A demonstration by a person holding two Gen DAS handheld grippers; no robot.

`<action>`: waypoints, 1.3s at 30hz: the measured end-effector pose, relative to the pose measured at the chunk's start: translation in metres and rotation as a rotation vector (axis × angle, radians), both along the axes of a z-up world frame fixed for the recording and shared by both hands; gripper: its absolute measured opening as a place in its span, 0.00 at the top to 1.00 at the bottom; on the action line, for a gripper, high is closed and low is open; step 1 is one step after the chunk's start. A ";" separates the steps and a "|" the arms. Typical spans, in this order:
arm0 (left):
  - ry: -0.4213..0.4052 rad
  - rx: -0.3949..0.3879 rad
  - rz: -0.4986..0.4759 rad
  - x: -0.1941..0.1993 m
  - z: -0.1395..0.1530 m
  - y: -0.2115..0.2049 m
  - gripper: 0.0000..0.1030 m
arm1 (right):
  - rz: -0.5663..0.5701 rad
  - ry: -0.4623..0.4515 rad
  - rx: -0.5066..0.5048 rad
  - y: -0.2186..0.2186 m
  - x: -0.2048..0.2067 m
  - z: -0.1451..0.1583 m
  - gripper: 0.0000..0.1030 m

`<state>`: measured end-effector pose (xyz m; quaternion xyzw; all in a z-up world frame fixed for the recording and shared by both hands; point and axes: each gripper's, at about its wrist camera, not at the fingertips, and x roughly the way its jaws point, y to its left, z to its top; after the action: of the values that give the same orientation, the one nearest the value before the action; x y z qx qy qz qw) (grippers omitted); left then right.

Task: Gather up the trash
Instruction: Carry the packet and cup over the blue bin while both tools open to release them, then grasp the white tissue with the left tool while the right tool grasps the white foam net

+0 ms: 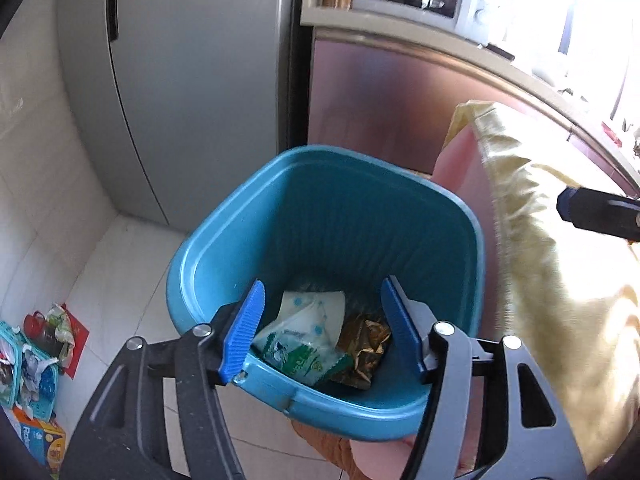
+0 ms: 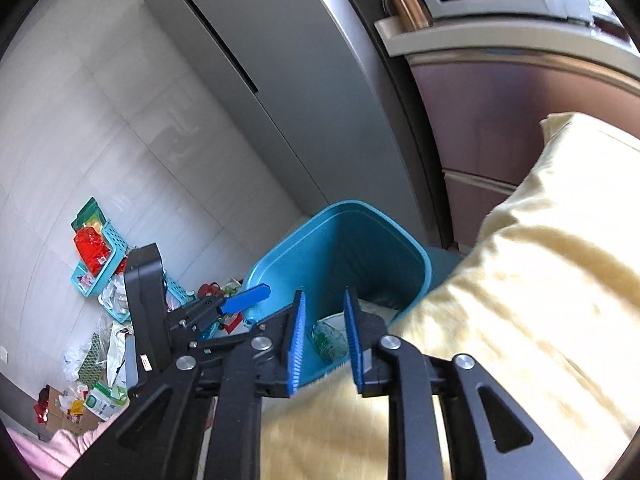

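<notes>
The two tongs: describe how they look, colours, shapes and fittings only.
Both tongs match. The left tongs have two flat blue ribbed fingers on black and grey link arms, joined by round silver pins, with long slots cut into the arms. The right tongs have the same blue ribbed fingers, black slotted arms and silver pins. No cables, hands or sleeves show.
</notes>
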<state>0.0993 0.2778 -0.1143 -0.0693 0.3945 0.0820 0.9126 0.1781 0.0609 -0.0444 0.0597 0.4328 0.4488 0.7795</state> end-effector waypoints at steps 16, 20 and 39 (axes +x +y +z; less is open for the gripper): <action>-0.206 -0.002 -0.344 -0.034 0.080 -0.124 0.35 | -0.266 -0.157 0.076 -0.166 -0.061 0.042 0.63; -0.212 -0.019 -0.444 -0.035 0.083 -0.164 0.35 | -0.379 -0.151 0.071 -0.213 -0.080 0.037 0.62; -0.166 -0.006 -0.680 -0.011 0.075 -0.292 0.35 | -0.734 -0.057 0.059 -0.344 -0.086 -0.005 0.37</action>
<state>0.0879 -0.0140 -0.0395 0.0567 0.3199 -0.2337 0.9164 0.0919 -0.2828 -0.0492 0.2208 0.3474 0.1532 0.8984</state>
